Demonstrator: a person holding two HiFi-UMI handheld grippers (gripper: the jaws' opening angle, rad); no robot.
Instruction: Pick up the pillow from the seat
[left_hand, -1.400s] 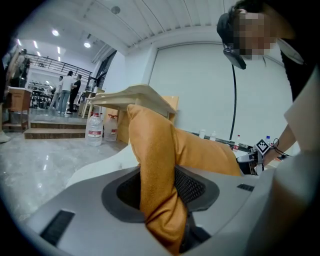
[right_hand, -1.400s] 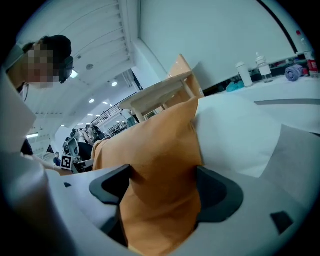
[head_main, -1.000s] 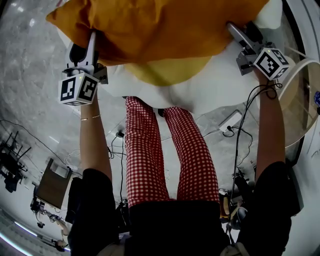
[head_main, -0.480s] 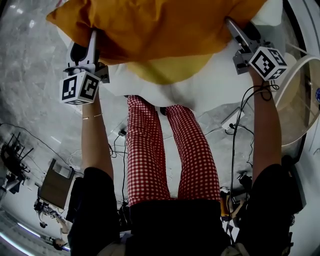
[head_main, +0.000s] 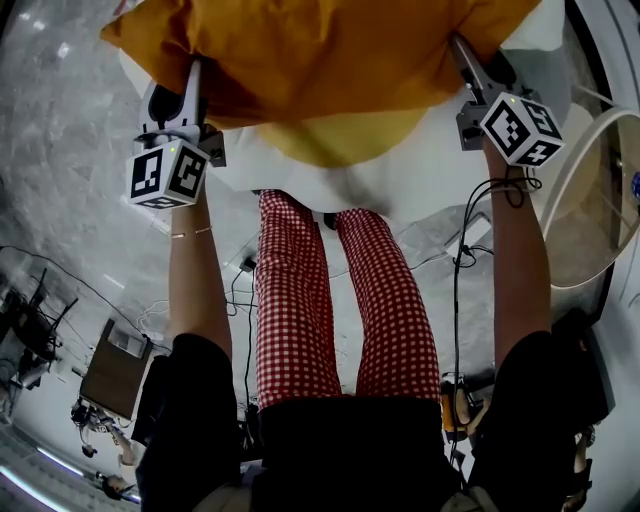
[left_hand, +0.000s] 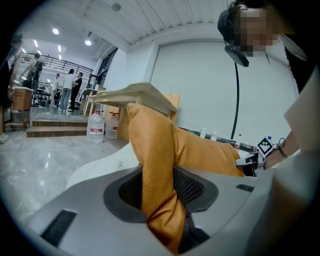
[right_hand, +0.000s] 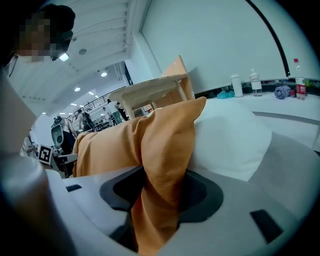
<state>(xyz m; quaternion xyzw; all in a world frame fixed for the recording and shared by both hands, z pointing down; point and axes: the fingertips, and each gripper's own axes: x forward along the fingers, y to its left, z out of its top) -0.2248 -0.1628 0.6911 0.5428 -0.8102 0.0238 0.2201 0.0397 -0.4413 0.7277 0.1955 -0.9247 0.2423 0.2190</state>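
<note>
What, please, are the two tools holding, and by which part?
The orange pillow: left tool pinches its left end; right tool, jaws having just been closing, grips its right end.

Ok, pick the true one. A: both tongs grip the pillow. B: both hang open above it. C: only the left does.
A: the left tongs and the right tongs, which have just been closing, each pinch a fold of the pillow between their jaws.

We see a white seat (head_main: 420, 185) bearing a yellow cushion (head_main: 340, 138), with the orange pillow (head_main: 330, 50) perhaps resting on top of it.
</note>
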